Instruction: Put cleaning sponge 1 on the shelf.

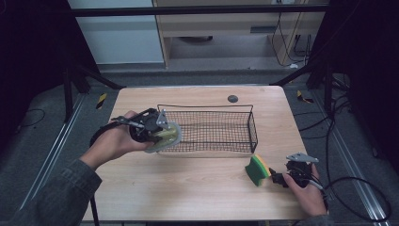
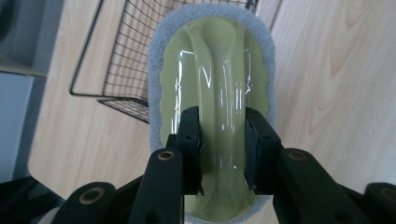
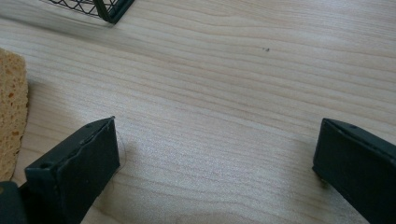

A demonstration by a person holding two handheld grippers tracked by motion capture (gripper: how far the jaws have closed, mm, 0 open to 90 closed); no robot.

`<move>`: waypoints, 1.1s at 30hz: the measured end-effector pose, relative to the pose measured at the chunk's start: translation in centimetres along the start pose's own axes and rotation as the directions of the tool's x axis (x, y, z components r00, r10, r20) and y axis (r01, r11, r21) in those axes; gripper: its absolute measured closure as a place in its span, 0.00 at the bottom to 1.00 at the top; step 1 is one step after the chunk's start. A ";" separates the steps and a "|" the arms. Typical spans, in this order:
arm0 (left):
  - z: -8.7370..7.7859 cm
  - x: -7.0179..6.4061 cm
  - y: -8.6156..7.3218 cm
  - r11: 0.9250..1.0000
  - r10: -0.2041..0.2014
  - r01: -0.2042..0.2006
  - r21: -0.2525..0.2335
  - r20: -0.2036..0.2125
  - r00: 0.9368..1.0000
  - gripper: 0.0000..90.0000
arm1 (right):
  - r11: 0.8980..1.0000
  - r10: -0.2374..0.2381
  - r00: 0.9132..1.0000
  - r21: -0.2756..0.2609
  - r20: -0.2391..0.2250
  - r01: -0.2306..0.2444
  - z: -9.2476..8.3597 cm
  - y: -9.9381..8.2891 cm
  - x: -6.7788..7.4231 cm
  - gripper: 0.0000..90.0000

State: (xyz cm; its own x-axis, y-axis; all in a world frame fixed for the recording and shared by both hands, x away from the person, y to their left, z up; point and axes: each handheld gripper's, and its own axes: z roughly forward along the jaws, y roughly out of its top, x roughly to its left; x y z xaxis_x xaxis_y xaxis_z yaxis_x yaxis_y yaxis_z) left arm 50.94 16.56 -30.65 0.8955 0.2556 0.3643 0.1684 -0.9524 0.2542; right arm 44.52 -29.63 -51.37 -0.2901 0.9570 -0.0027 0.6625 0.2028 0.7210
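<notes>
Wooden table (image 1: 197, 188) — left fingers (image 2: 223, 140) clamping scrubber (image 2: 212, 70), right fingers (image 3: 215, 168) wide, empty.

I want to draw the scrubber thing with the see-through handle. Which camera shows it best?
The left gripper view: the scrubber shows close up there, grey pad edge and pale green handle clear, pinched by the left gripper. The high view shows it small at the wire basket's end.

Light wooden desk (image 1: 202, 188) on grey carpet floor (image 1: 42, 127). Pale wooden cabinet (image 1: 226, 33) and white panel (image 1: 117, 37) against the far wall. Black frame bars (image 1: 188, 10) overhead, dark curtains left and right, loose cables (image 1: 357, 188) at right. Dim light.
</notes>
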 end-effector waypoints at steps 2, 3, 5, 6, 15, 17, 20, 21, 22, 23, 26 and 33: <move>0.3 0.3 0.7 1.000 0.018 -0.018 0.001 -0.021 1.000 0.78 | 1.000 -0.002 1.000 -0.001 0.000 0.002 0.0 0.0 0.0 0.01; 0.4 0.4 0.9 1.000 0.022 -0.022 -0.003 -0.021 1.000 0.78 | 1.000 -0.002 1.000 -0.001 0.000 0.002 0.0 0.0 0.0 0.01; 0.7 0.8 1.6 0.999 0.040 -0.041 -0.008 -0.038 0.998 0.78 | 1.000 -0.004 1.000 -0.001 0.000 0.004 0.0 0.0 0.0 0.01; 0.7 0.8 1.6 0.999 0.040 -0.041 -0.008 -0.038 0.998 0.78 | 1.000 -0.004 1.000 -0.001 0.000 0.004 0.0 0.0 0.0 0.01; 1.1 1.8 2.9 0.994 0.102 -0.105 -0.042 -0.067 0.993 0.78 | 1.000 0.005 1.000 -0.002 -0.003 -0.005 0.1 0.1 0.0 0.01; 1.3 2.0 3.1 0.992 0.117 -0.121 -0.044 -0.069 0.991 0.78 | 1.000 -0.002 1.000 -0.002 -0.003 0.002 0.2 0.2 0.0 0.01; 1.6 2.3 3.5 0.991 0.125 -0.128 -0.042 -0.076 0.989 0.78 | 1.000 -0.003 1.000 -0.001 -0.001 0.003 0.2 0.2 0.0 0.01; 1.7 2.4 3.6 0.991 0.126 -0.130 -0.041 -0.075 0.989 0.78 | 1.000 -0.004 1.000 -0.001 -0.001 0.004 0.2 0.2 0.0 0.01; 1.8 2.5 3.7 0.990 0.128 -0.132 -0.041 -0.077 0.989 0.78 | 1.000 -0.004 1.000 -0.001 -0.001 0.004 0.2 0.2 0.0 0.01; 1.9 2.6 3.8 0.991 0.128 -0.131 -0.041 -0.075 0.989 0.78 | 1.000 -0.004 1.000 -0.001 -0.001 0.004 0.2 0.2 0.0 0.01; 2.3 2.9 4.0 0.990 0.129 -0.133 -0.040 -0.077 0.989 0.78 | 1.000 -0.001 1.000 -0.002 -0.002 0.001 0.2 0.2 0.0 0.01; 3.4 3.3 4.1 0.990 0.137 -0.140 -0.029 -0.089 0.987 0.78 | 1.000 0.000 1.000 -0.002 -0.003 0.000 0.3 0.3 0.0 0.01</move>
State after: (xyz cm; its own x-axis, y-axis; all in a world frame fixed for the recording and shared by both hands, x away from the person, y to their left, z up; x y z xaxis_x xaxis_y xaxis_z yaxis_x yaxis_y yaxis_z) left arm 56.03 12.96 -31.48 0.8700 0.1369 0.4736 0.0297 -0.9735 0.2267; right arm 44.89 -29.52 -51.37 -0.2921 0.9564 -0.0012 0.6613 0.2029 0.7222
